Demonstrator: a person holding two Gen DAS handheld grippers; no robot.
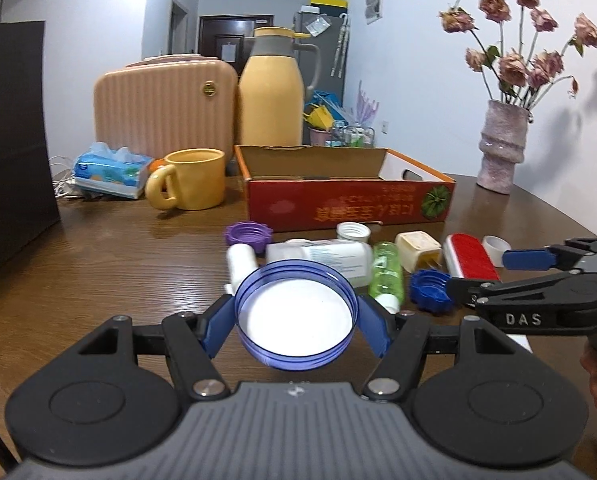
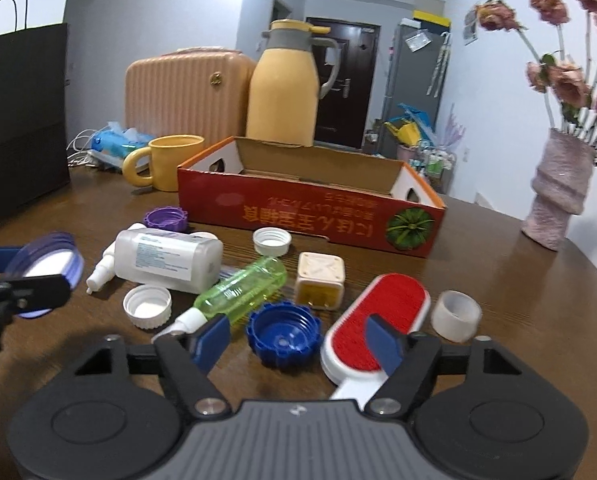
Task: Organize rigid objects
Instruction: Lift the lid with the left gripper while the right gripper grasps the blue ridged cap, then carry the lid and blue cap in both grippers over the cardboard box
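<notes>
Holding the clear blue lid (image 1: 295,322) rim-to-rim in my left gripper (image 1: 296,322), above the table (image 1: 130,264) and short of the red box (image 1: 350,200), I judge it light, stiff and slick, best clamped across its ribbed wall. My right gripper (image 2: 298,338) stands half-open, empty, straddling the dark blue cap (image 2: 284,334). Only the right wrist view shows the brush (image 2: 372,324) lying under one finger, plus a second white cap (image 2: 147,305).

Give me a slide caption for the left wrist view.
Left gripper holds a blue lid above the wooden table, facing the red box.
</notes>
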